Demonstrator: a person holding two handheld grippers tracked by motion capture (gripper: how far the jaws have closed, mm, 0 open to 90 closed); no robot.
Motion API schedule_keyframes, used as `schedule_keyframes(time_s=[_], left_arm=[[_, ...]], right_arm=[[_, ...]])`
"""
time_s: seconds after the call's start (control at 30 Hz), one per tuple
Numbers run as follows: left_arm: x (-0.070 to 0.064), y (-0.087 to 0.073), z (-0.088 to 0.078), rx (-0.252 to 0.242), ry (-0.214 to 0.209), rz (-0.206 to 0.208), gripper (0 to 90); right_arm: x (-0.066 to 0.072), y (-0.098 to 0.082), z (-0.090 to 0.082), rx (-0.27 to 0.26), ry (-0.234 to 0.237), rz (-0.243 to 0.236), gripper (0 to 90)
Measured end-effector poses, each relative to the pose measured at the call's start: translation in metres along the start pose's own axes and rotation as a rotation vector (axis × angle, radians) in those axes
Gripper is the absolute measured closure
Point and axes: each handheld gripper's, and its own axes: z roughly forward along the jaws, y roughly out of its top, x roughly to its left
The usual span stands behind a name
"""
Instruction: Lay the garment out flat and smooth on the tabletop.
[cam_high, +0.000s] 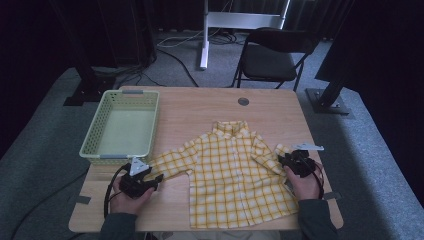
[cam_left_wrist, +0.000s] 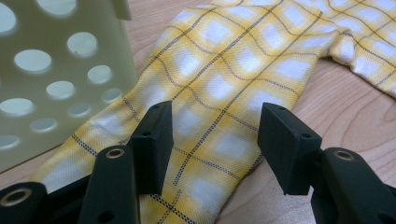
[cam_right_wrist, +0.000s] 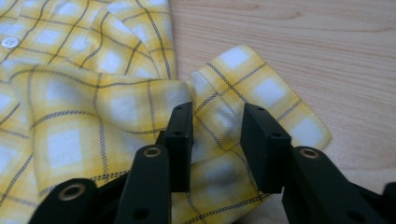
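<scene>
Folding the yellow checked shirt (cam_high: 235, 172) on the desk (cam_high: 200, 107) is at the sleeve stage: both jaws gape, the left hand-held gripper (cam_left_wrist: 215, 140) straddling one sleeve, the right hand-held gripper (cam_right_wrist: 215, 140) the other, nothing pinched. Next, I judge, each must close on its cuff and carry it inward

black chair (cam_high: 272, 56), grey carpet (cam_high: 45, 135)

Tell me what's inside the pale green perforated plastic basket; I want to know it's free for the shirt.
The pale green perforated plastic basket shows a bare floor with nothing on it. Its near wall hides a strip of the floor closest to the person.
</scene>
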Motion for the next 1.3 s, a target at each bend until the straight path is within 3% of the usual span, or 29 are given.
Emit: schedule_keyframes(time_s=[0.23, 0.57, 0.93, 1.03, 1.3], left_arm=[[0.000, 0.000, 0.000, 0.000, 0.000, 0.000, 46.3], [0.000, 0.000, 0.000, 0.000, 0.000, 0.000, 46.3], [0.000, 0.000, 0.000, 0.000, 0.000, 0.000, 46.0], [0.000, 0.000, 0.000, 0.000, 0.000, 0.000, 46.0], [0.000, 0.000, 0.000, 0.000, 0.001, 0.000, 46.0]], right_arm=[[0.004, -0.002, -0.005, 0.009, -0.018, -0.021, 76.5], [0.003, -0.014, -0.016, 0.004, -0.070, 0.029, 77.0], [0.004, -0.021, -0.027, 0.022, -0.105, 0.052, 74.6], [0.002, -0.019, -0.031, -0.009, -0.088, 0.049, 68.9], [0.003, -0.003, -0.032, -0.055, -0.102, 0.015, 72.3]])
